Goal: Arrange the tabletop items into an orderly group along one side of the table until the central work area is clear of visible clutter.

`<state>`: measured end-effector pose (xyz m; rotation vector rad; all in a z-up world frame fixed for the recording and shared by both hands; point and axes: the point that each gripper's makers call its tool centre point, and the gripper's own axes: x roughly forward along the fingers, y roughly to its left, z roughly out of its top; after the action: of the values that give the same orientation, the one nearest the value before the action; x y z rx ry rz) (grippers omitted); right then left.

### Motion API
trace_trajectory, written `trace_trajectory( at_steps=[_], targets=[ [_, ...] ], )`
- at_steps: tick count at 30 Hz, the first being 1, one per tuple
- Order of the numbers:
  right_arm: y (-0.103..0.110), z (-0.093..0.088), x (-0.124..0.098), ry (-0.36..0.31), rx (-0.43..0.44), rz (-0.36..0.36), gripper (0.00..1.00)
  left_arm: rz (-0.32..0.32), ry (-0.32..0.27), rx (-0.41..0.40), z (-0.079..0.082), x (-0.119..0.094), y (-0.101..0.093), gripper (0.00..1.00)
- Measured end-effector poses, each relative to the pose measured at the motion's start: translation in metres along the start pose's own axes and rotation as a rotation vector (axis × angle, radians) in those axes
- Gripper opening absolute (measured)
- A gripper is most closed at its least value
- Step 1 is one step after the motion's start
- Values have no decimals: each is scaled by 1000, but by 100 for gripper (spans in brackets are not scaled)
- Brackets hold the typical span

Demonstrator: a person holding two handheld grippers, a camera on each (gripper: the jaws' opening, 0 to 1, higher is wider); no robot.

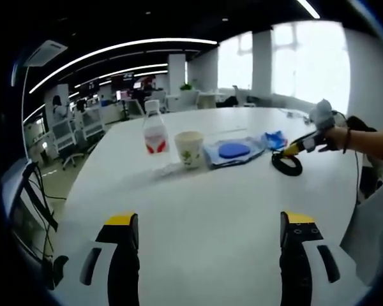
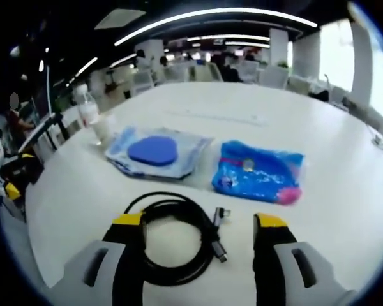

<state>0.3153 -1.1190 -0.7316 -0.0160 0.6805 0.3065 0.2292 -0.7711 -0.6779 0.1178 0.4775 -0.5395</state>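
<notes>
Black coiled cable (image 2: 173, 239) is being straddled on the white counter (image 2: 319, 127) by the spread-jawed right gripper (image 2: 199, 233); the left gripper (image 1: 210, 223) is being held agape.

Near desk (image 1: 204, 217) bare, passage open. Far side obstructed by a row: bottle (image 1: 154, 131), cup (image 1: 189, 149), blue packets (image 1: 235, 151), coiled cable (image 1: 286, 163) at right end.
</notes>
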Motion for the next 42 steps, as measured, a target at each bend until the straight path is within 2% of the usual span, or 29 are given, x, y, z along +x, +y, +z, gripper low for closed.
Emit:
trace_trajectory(
  at_steps=[6, 10, 19, 25, 33, 42],
  targets=[
    [6, 7, -12, -34, 8, 7, 77, 12, -11, -3, 2, 0, 3, 91],
    [12, 14, -21, -66, -4, 12, 81, 22, -43, -21, 7, -2, 5, 91],
    [27, 30, -39, -134, -8, 45, 92, 21, -33, -12, 5, -2, 4, 93],
    [37, 36, -49, -152, -2, 76, 100, 21, -24, 0, 4, -2, 4, 93],
    [48, 38, -71, -177, -20, 93, 100, 22, -30, 9, 8, -3, 4, 93],
    [57, 31, -93, -192, -22, 105, 100, 21, -35, 16, 10, -6, 2, 93]
  ],
)
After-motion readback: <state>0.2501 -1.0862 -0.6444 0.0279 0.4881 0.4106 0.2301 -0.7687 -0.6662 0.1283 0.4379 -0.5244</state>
